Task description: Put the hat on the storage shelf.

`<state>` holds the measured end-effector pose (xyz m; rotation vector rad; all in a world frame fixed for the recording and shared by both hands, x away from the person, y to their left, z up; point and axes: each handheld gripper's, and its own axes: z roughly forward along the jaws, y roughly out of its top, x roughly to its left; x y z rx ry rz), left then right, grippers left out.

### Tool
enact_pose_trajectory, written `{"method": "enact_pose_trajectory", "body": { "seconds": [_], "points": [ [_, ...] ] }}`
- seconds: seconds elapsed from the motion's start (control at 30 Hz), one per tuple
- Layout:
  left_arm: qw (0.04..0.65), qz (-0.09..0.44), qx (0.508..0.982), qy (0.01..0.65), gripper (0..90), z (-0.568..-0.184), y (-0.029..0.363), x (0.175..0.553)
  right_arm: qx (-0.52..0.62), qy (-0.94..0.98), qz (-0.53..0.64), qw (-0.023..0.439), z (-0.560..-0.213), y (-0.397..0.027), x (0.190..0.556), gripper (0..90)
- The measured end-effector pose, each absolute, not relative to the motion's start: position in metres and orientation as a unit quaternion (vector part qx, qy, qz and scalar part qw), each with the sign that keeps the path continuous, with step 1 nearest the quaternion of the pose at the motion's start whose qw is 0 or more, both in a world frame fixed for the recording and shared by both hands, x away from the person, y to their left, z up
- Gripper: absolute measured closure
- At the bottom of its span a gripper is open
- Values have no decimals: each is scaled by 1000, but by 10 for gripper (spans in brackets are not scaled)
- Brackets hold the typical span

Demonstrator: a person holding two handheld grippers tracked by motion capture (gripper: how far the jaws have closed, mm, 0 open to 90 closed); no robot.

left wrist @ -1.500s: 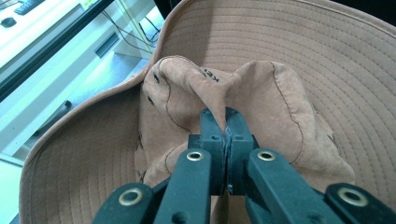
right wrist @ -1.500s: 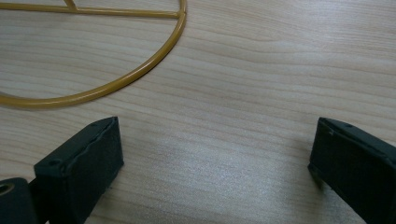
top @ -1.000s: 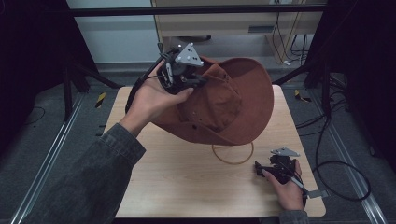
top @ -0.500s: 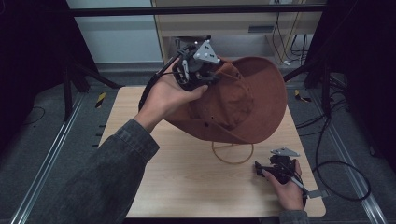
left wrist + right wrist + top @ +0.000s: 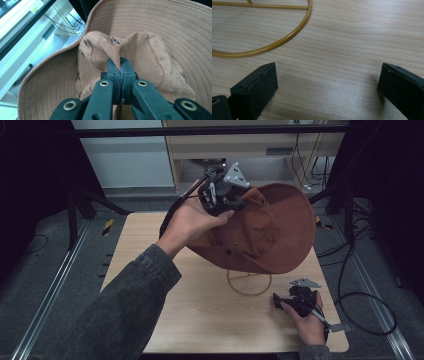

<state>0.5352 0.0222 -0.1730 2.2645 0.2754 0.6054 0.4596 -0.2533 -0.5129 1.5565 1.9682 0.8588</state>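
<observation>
Overhead, a pale wooden table (image 5: 200, 310) takes up the middle of the scene, with dark floor, cables and stand legs around it and a light cabinet at the far side. Above the far half of the table hangs a large brown wide-brimmed hat (image 5: 280, 230), tilted so that its crown faces the near left and its brim curves up toward the far right; it is lifted clear of the tabletop. A person's left arm in a grey sleeve (image 5: 125, 305) reaches in from the near left, and the hand carries the left gripper (image 5: 231, 202) at the far edge of the hat's crown. In the left gripper view, the two black jaws are pressed tight together on a pinched fold of the crown fabric, with the stitched brim spreading out behind it. Below the hat, on the table, lies a thin yellow wire ring (image 5: 249, 282) with a bar across it, partly shaded by the brim. To the near right of the ring, the person's right hand rests on the table holding the right gripper (image 5: 285, 301), low and well apart from the hat. In the right gripper view, its jaws stand wide apart with bare wood between them, holding nothing, the ring just beyond them.
</observation>
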Motion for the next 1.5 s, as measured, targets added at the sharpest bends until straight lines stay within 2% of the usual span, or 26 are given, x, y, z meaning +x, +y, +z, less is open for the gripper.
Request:
{"method": "enact_pose_trajectory", "body": {
  "seconds": [0.93,1.5],
  "points": [
    [361,222,902,83,885,-194,-19,543,559,727,312,249,-513,-255,460,27],
    [348,215,909,78,879,-208,-30,544,558,727,312,249,-513,-255,460,27]
  ]
}}
